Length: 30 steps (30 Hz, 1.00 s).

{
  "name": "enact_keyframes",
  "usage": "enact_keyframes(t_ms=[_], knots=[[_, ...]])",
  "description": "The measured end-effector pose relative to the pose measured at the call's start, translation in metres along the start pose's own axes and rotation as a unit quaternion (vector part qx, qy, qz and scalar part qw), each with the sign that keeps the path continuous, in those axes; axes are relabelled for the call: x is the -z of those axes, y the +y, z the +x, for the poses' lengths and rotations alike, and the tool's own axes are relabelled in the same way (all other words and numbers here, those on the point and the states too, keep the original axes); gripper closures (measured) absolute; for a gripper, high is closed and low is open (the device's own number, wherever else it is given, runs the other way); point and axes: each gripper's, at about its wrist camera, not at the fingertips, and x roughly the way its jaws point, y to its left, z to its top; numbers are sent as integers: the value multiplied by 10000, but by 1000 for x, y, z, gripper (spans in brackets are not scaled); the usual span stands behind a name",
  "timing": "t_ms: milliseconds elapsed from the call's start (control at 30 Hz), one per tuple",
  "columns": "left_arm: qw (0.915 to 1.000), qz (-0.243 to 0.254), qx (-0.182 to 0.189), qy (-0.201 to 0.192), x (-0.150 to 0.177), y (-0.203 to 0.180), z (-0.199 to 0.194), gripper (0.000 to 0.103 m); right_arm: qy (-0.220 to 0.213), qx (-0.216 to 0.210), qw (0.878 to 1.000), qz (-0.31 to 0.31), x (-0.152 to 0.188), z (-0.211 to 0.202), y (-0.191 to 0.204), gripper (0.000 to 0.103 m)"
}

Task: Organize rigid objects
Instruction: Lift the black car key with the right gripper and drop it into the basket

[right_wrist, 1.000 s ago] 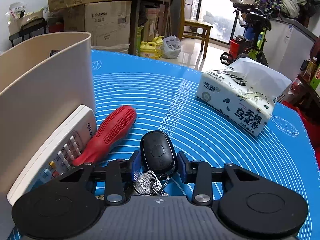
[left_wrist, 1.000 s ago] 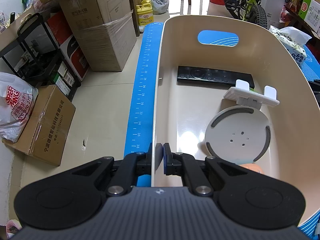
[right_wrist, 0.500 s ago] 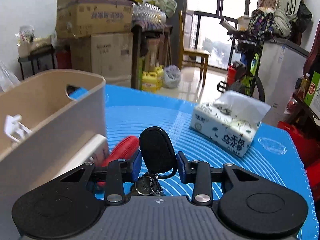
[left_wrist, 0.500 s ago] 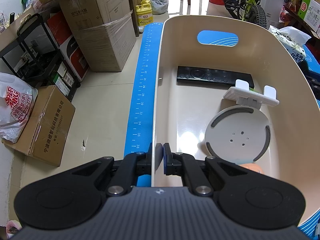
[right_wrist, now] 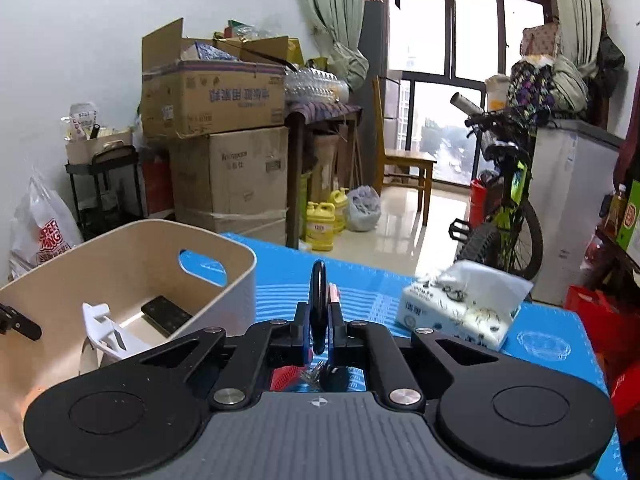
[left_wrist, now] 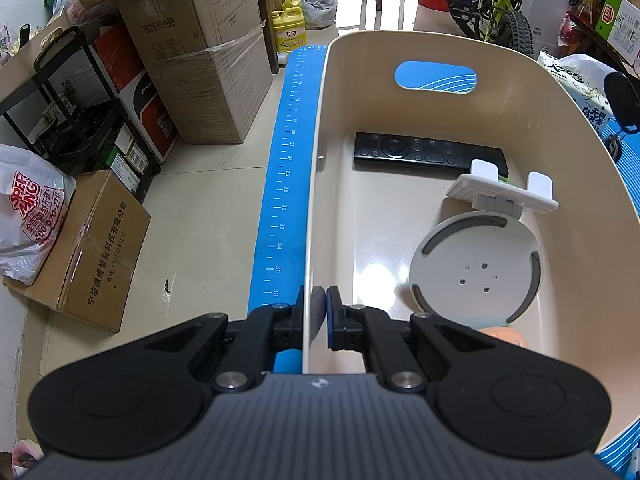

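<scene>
Key fob (right_wrist: 319,304) now turned edge-on and lifted off the mat, pinched upright in the just-closing right claw (right_wrist: 319,334), keys dangling beneath

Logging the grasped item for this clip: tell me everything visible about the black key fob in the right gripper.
The key fob is a smooth, black, plastic-looking oval, seen edge-on and standing upright between the right gripper fingers, whose jaws have just been closing and now press on its flat sides. Its rounded top rises above the fingertips. A ring of metal keys dangles beneath. It hangs over the blue mat, beside the beige bin, touching neither.
</scene>
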Motion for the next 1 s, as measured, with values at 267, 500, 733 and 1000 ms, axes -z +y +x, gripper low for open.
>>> enact_keyframes(t_ms=[267,500,733,1000], knots=[[10000,8,14,6,0,0,0,95,-132,-88,9998,-81,-9,-12,7,86],[10000,1,15,4,1,0,0,95,-450,-110,9987,-199,-38,-30,15,86],[10000,-3,16,0,1,0,0,95,-783,-327,9949,-543,-82,-48,41,86],[10000,20,6,0,1,-1,-1,95,-806,-641,9922,-697,-104,-33,85,86]])
